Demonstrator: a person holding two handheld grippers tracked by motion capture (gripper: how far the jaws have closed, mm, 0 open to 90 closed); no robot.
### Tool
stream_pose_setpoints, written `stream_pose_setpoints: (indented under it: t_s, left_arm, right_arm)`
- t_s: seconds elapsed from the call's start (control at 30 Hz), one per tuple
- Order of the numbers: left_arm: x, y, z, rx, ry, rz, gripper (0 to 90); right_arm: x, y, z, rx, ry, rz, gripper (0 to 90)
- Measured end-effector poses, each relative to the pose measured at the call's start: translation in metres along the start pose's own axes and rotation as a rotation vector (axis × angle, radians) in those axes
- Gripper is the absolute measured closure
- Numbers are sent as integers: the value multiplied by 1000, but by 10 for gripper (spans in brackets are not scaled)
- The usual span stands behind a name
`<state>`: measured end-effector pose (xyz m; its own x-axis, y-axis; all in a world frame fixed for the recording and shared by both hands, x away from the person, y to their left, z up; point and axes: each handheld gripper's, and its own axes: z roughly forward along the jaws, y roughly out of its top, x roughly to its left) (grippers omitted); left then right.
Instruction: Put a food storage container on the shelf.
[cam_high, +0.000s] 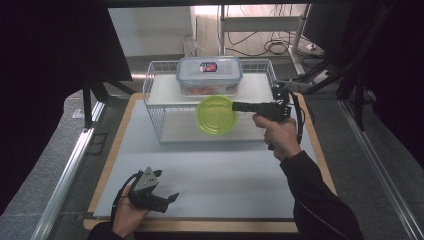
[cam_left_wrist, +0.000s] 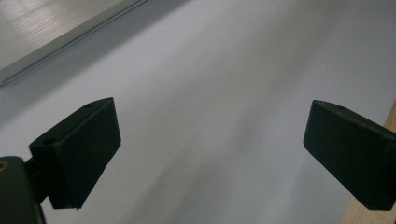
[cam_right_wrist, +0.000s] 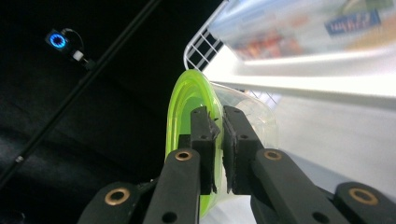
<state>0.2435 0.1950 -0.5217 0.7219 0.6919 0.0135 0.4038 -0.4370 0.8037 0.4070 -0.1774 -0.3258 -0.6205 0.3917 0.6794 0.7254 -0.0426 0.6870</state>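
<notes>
Matte black left gripper (cam_high: 167, 199), spread, rests at seven o'clock; right gripper (cam_high: 239, 106) pinches round, glossy green-lidded container (cam_high: 216, 115) before wire rack (cam_high: 155, 107).

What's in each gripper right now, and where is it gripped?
Right gripper pinches the green-lidded container by its rim, at the lid's edge. Left gripper holds nothing.

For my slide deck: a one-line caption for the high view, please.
Right gripper holds a green-lidded round container by its rim before a wire rack; left gripper rests open.
</notes>
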Motion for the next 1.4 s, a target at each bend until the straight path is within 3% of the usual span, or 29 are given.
stream_pose_setpoints:
  t_s: [0.27, 0.53, 0.97, 1.3, 1.4]
  left_arm:
    - [0, 0, -1, -1, 0, 0, 39]
    - [0, 0, -2, -9, -1, -3, 39]
    - [1, 0, -2, -9, -8, -3, 39]
    - [1, 0, -2, -8, -15, -5, 39]
    - [1, 0, -2, -7, -17, -4, 39]
  right_arm:
    - [16, 32, 1, -35, 6, -7, 843]
    - [24, 66, 8, -74, -29, -17, 843]
    - [7, 111, 36, -132, -87, 33, 842]
    - [-9, 131, 54, -168, -102, 80, 830]
    - [-10, 134, 57, -170, -160, 58, 804]
